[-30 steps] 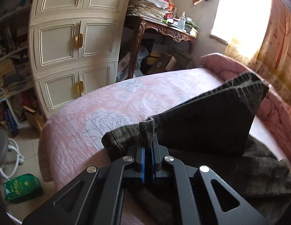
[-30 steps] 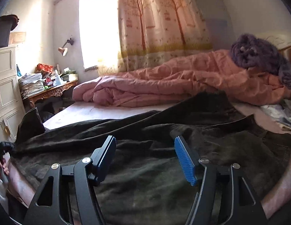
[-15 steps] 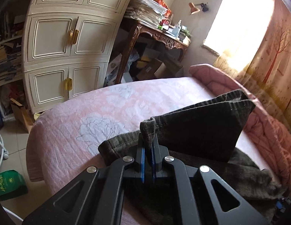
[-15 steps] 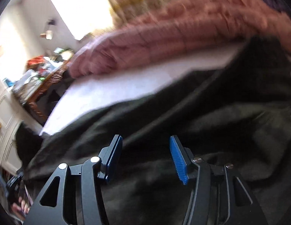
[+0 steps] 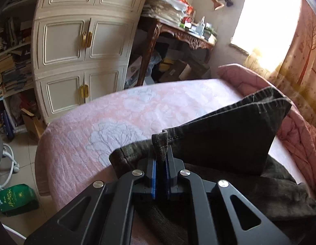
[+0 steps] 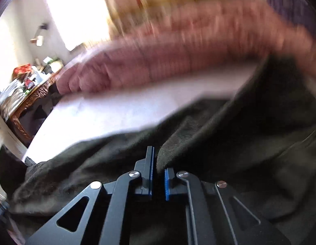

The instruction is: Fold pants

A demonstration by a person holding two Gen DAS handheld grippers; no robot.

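Note:
Dark olive-black pants (image 5: 229, 138) lie on the pink bed (image 5: 117, 118). My left gripper (image 5: 160, 159) is shut on a hem corner of one leg and holds it raised, so the leg end stands as a stiff folded flap toward the right. In the blurred right wrist view the pants (image 6: 239, 143) spread across the bed below me. The jaws of my right gripper (image 6: 158, 163) are closing, and a raised fold of the dark cloth is pinched between the blue pads.
A bunched pink quilt (image 6: 178, 61) lies along the far side of the bed. Beyond the bed's foot stand a cream cabinet (image 5: 80, 51) and a cluttered carved desk (image 5: 184, 34). On the floor tiles sits a green bag (image 5: 15, 200).
My right gripper dropped toward the pants and its jaws went from wide open to nearly together on a fold of cloth. The left gripper kept its hold and barely moved.

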